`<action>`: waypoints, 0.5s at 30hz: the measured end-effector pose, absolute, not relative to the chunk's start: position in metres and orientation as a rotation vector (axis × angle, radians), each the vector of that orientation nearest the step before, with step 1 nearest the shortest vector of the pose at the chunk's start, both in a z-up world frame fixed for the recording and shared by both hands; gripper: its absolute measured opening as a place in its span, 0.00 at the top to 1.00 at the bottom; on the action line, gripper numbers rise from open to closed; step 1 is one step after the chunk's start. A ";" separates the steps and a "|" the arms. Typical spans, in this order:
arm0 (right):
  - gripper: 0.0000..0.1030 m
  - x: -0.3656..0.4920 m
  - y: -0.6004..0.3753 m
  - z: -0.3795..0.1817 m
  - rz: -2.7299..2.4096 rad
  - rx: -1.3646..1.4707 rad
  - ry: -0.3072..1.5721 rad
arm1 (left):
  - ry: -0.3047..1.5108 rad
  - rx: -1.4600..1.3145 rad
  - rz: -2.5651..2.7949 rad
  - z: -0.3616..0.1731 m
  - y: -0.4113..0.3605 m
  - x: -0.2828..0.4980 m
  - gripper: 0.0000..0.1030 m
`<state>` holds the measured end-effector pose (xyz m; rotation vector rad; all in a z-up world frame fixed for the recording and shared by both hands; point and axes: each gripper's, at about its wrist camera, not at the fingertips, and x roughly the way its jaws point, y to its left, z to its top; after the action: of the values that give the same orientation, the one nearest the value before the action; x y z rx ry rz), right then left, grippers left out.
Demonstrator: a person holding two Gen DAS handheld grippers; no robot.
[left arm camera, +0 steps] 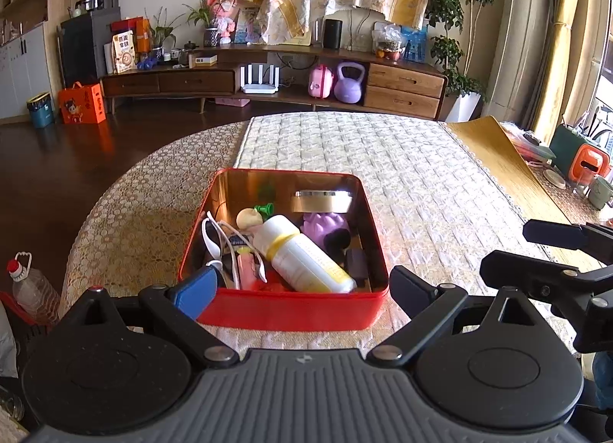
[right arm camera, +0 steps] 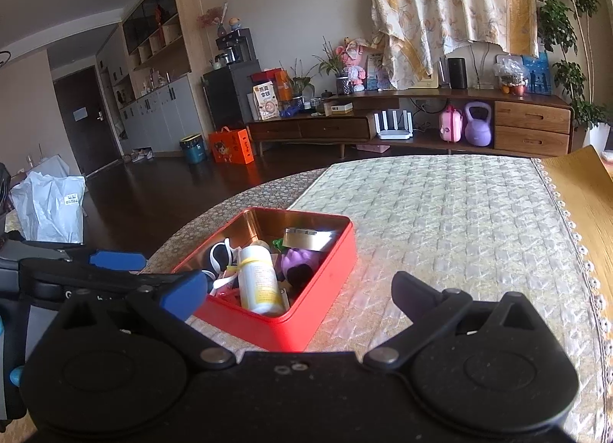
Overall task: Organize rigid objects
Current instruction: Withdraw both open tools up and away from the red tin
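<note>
My left hand-held gripper (left arm camera: 300,291) hangs released and empty, its blue-padded finger (left arm camera: 193,295) just over the near left corner of the red tin (left arm camera: 283,313) and its dark finger just off the near right corner, so the tin lies right between and ahead of them on the quilted bench (left arm camera: 421,190). Inside, left to right, I see white sunglasses (left arm camera: 214,240), a white bottle (left arm camera: 302,255) lying tilted, a purple ribbed toy (left arm camera: 325,224) and a gold round tin (left arm camera: 322,201). My right hand-held gripper (right arm camera: 299,295) is likewise spread wide and empty, with the tin ahead and to its left.
</note>
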<state>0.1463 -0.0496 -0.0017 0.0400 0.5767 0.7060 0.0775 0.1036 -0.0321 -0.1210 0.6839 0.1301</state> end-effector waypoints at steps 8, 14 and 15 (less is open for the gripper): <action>0.00 0.146 -0.057 -0.004 0.696 0.060 0.583 | 0.692 -0.120 0.139 -0.035 0.098 0.073 0.05; 0.00 0.145 -0.059 -0.005 0.695 0.064 0.583 | 0.694 -0.117 0.146 -0.036 0.095 0.072 0.05; 0.00 0.146 -0.060 -0.006 0.690 0.066 0.582 | 0.695 -0.119 0.143 -0.035 0.095 0.073 0.05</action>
<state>0.1458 -0.0602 -0.0060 0.0655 0.5824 0.6901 0.0725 0.0949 -0.0354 -0.1188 0.6949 0.1425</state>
